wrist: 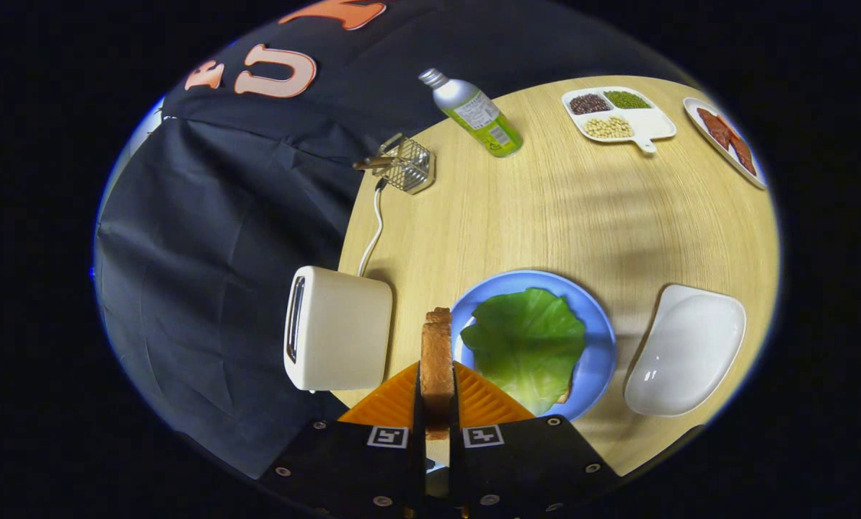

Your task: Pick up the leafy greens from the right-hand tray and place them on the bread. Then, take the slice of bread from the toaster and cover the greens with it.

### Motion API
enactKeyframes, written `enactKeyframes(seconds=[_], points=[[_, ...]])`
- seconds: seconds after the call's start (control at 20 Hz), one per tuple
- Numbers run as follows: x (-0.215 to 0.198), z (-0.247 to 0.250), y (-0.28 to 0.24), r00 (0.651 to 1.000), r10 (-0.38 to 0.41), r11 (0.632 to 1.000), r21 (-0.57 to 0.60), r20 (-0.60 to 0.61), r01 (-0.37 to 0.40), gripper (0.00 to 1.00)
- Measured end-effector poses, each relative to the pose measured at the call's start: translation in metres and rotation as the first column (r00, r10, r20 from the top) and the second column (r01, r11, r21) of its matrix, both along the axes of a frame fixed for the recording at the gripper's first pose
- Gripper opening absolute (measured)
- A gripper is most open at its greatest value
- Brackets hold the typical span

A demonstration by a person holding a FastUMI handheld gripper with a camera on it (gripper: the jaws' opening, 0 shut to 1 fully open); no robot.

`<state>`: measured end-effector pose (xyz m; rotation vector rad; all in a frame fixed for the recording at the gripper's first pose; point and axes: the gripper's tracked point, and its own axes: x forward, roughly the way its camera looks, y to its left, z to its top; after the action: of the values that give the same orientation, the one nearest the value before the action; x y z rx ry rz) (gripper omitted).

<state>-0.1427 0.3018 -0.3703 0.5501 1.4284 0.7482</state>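
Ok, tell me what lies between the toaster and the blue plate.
Gripper view: the bread slice, held edge-on, both tongs pressing it, between toaster and plate.

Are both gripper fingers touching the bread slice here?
Touching. The gripper view shows the gripper with both orange fingers pressed flat against the upright bread slice.

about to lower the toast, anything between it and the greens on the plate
Nothing visible. The claw is shut on the bread slice, held on edge between toaster and blue plate; the leafy greens lie uncovered just beside it.

The tool (438, 404) clamps a bread slice (438, 353) edge-on.
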Motion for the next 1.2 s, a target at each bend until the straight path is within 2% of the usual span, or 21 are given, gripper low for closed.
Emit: enactKeyframes(seconds=[0.4, 0.5, 0.7, 0.75, 0.85, 0.95, 1.1, 1.2], points=[[-0.003, -0.038, -0.018, 0.999, 0.029, 0.995, -0.096, 0.034, -0.026, 0.17], [0.000, -0.045, -0.022, 0.998, 0.027, 0.991, -0.130, 0.052, -0.020, 0.24], [0.006, -0.051, -0.031, 0.993, 0.044, 0.979, -0.202, 0.110, -0.021, 0.51], [0.010, -0.048, -0.033, 0.990, 0.044, 0.977, -0.211, 0.136, -0.015, 0.61], [0.019, -0.041, -0.037, 0.982, 0.042, 0.974, -0.224, 0.186, 0.001, 0.72], [0.027, -0.025, -0.039, 0.972, 0.024, 0.977, -0.210, 0.233, 0.026, 0.80], [0.043, 0.012, -0.043, 0.947, -0.013, 0.985, -0.158, 0.320, 0.067, 0.83], [0.056, 0.043, -0.050, 0.912, -0.034, 0.986, -0.136, 0.410, 0.098, 0.83]])
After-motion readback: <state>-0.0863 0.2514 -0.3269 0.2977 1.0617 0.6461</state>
